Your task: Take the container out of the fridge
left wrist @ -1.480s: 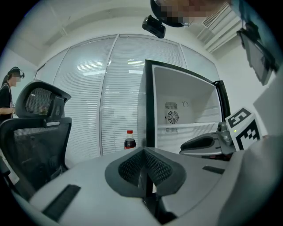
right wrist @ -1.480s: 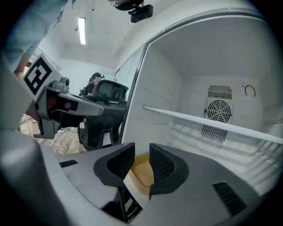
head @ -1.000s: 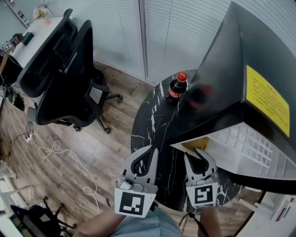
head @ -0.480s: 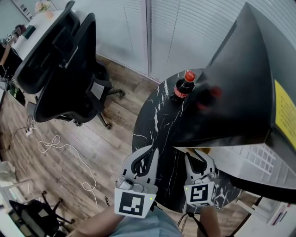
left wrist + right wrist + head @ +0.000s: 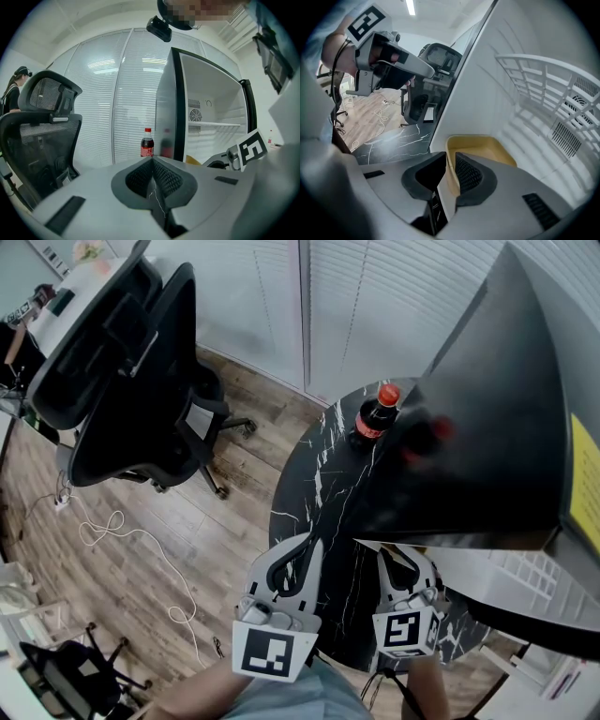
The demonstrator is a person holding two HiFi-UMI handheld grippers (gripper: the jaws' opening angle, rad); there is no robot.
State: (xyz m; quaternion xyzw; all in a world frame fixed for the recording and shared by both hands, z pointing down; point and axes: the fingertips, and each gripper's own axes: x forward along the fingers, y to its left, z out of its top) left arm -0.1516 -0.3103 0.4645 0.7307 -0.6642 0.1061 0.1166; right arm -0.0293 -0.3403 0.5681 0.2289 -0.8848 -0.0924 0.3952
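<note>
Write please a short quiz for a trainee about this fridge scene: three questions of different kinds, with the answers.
1. True or false: the fridge door is closed.
2. What stands on the table beside the fridge? A) a cola bottle B) a mug C) a kettle
3. What is between the jaws of the right gripper?

Key
1. False: it stands open.
2. A.
3. The near wall of the yellow container. The jaws have just been closing round it. Whether the pads already press on it cannot be told.
</note>
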